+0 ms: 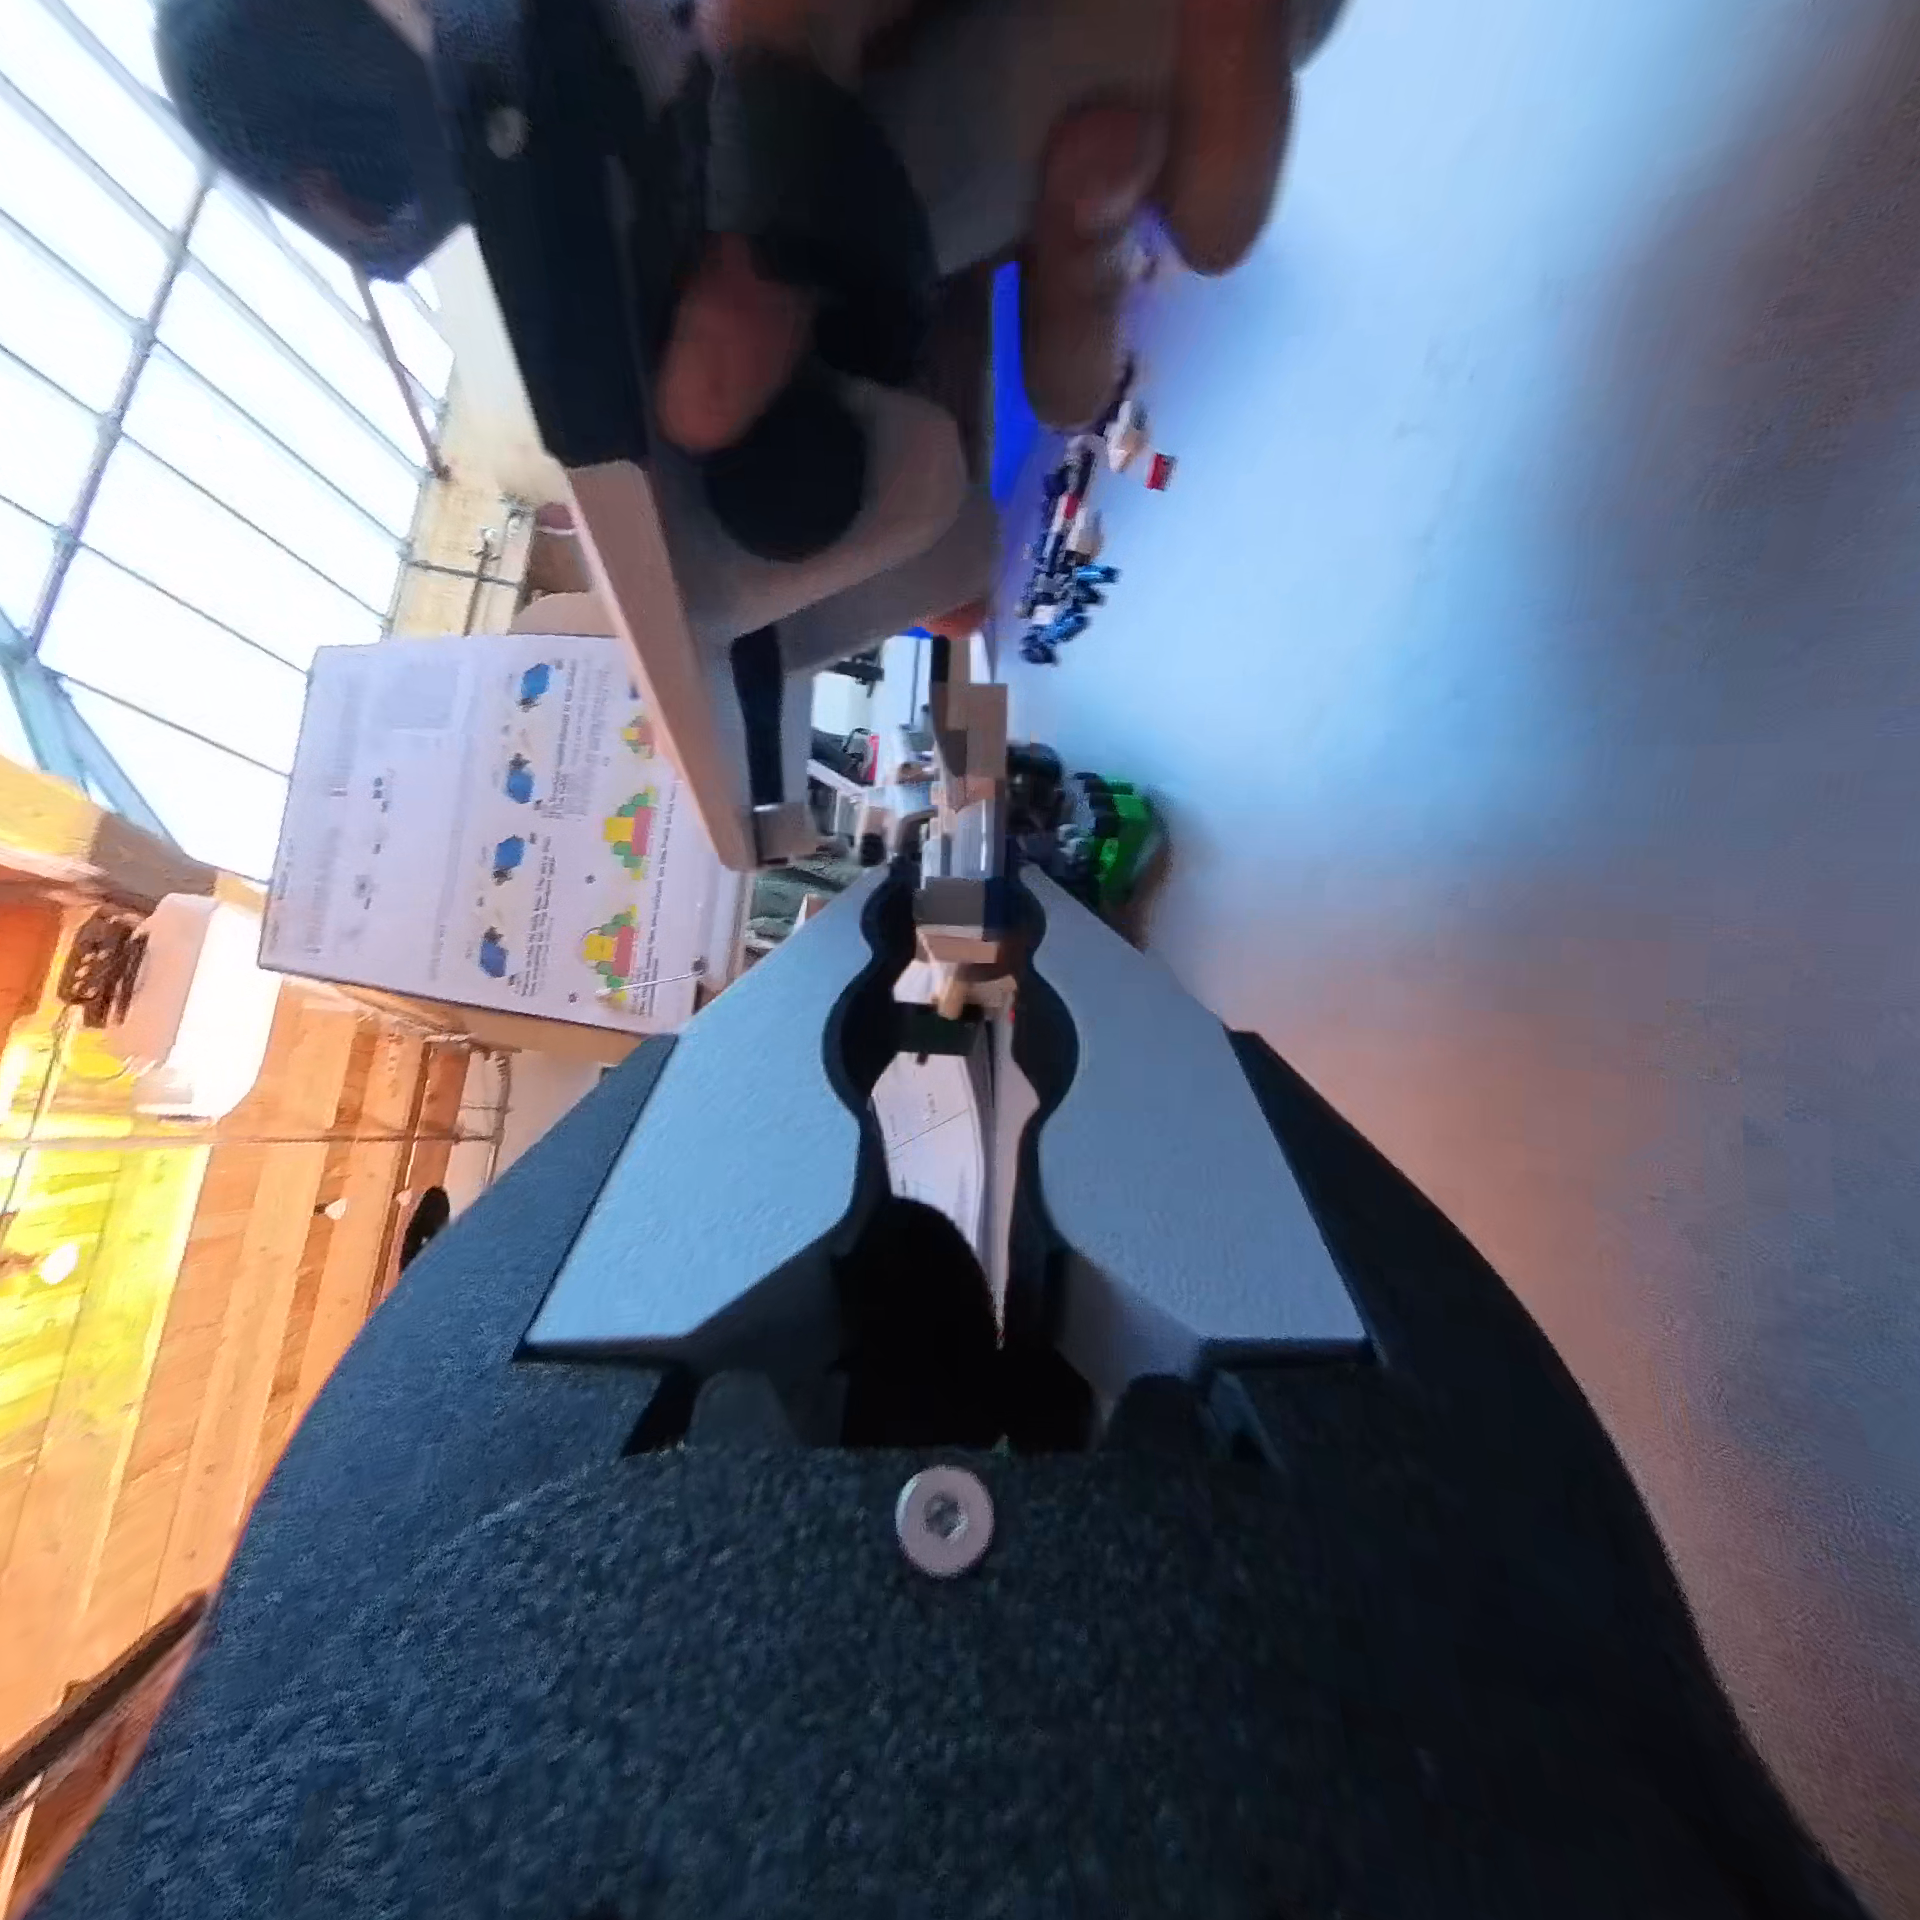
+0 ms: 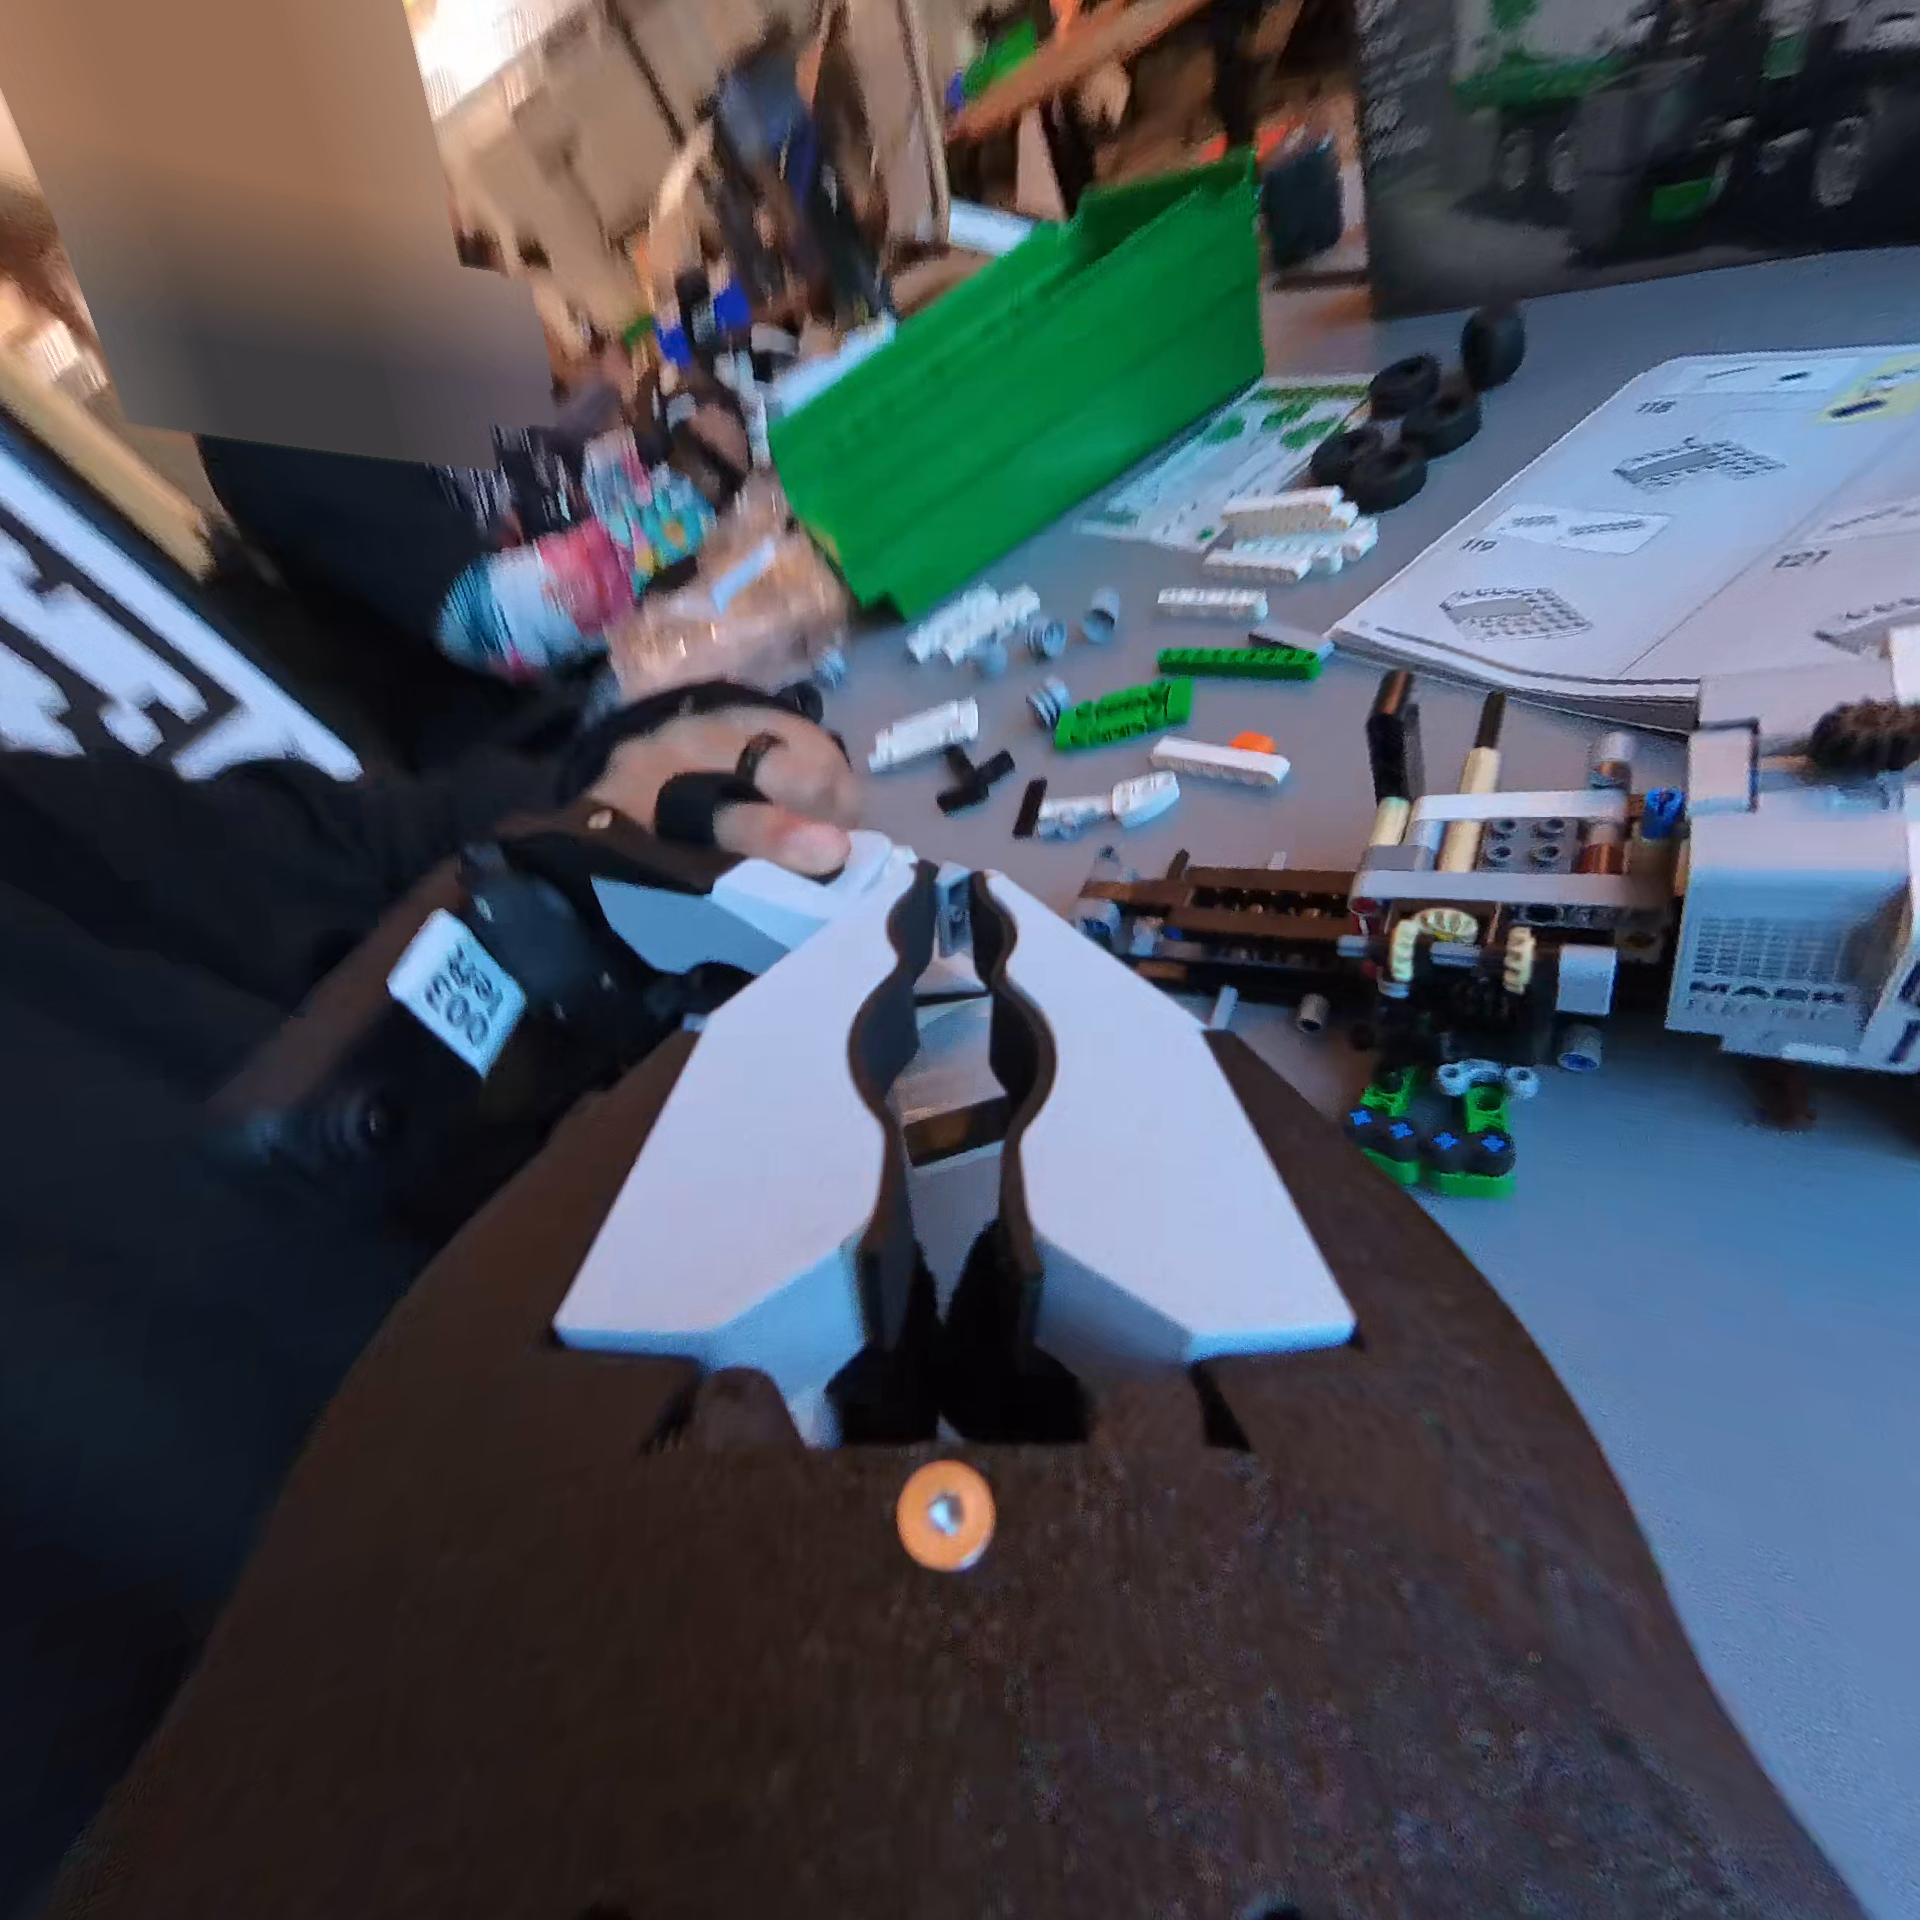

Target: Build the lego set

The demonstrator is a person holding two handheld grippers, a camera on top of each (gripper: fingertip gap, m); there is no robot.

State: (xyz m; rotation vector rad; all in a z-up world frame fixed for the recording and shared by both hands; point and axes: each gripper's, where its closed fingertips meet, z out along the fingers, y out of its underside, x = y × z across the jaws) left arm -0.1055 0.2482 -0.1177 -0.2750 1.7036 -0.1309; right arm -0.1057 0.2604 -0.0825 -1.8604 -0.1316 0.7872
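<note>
- The left gripper [image 1: 951,935] is rolled on its side, so the grey counter [image 1: 1558,935] runs up the 3 o'clock edge of its view; its jaws are clenched on a small tan and grey piece [image 1: 961,961] at their tips.
- Toward 12 o'clock in that view, the right gripper [image 1: 769,831] reaches in, with fingers [image 1: 727,343] of a hand wrapped on its handle.
- Behind it, at 9 o'clock, stands an instruction sheet [image 1: 468,831] with coloured pictures.
- The right gripper [image 2: 956,894] holds a small grey piece [image 2: 954,916] between its jaws, which are nearly shut.
- At 9 o'clock in the right view, a hand [image 2: 769,800] grips the left gripper [image 2: 810,883], whose tip meets the right one.
- The half-built truck [image 2: 1558,904] lies on the counter [image 2: 1662,1351] at 3 o'clock, white cab to the right.
- A green bin part [image 2: 1039,416] rests at 12 o'clock, with black tyres [image 2: 1403,426] and an open manual [image 2: 1662,540] toward 2 o'clock.
- Loose white, green and black pieces [image 2: 1122,717] lie scattered between bin and truck.
</note>
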